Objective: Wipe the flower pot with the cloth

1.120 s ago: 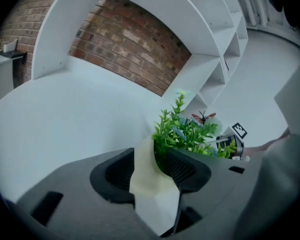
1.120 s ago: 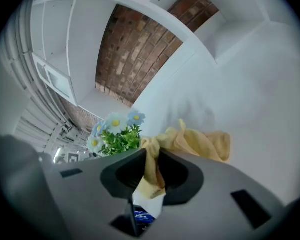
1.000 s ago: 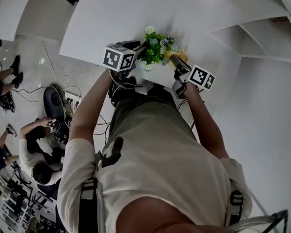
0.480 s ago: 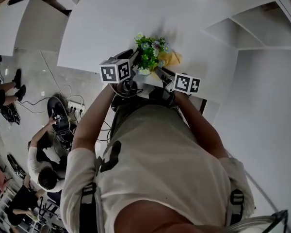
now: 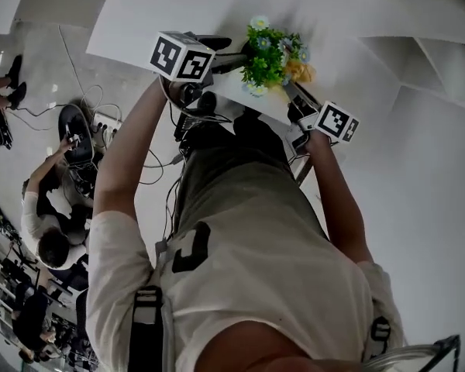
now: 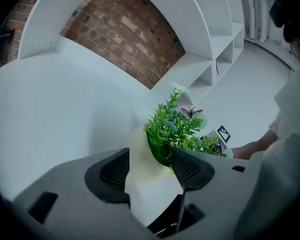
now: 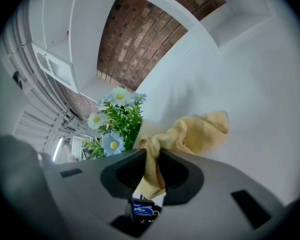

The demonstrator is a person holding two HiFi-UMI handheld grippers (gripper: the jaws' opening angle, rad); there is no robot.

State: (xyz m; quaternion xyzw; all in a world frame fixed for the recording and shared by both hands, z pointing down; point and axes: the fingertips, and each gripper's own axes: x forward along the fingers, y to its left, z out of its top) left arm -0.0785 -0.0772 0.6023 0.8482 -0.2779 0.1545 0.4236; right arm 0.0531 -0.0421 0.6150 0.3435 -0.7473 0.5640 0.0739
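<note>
Your left gripper (image 6: 150, 171) jaws are opening. The flower pot (image 6: 140, 159) sits between them, with the pads barely clear of its pale wall. Your right gripper (image 7: 152, 171) is clamped on the yellow cloth (image 7: 200, 129), whose loose end is bunched against the pot's side, next to the plant (image 7: 117, 116). The pot stands at the near edge of the white table (image 5: 217, 6), between both grippers.

pot (image 6: 140, 156) on table (image 6: 55, 114), at its near edge | plant (image 6: 175, 129) in pot | left gripper (image 6: 149, 170) left of pot, jaws opening, pot between them | right gripper (image 7: 152, 170) right of pot, cloth (image 7: 200, 129) between its jaws | cloth on table just beside pot | shelves (image 5: 442, 60) right of table
</note>
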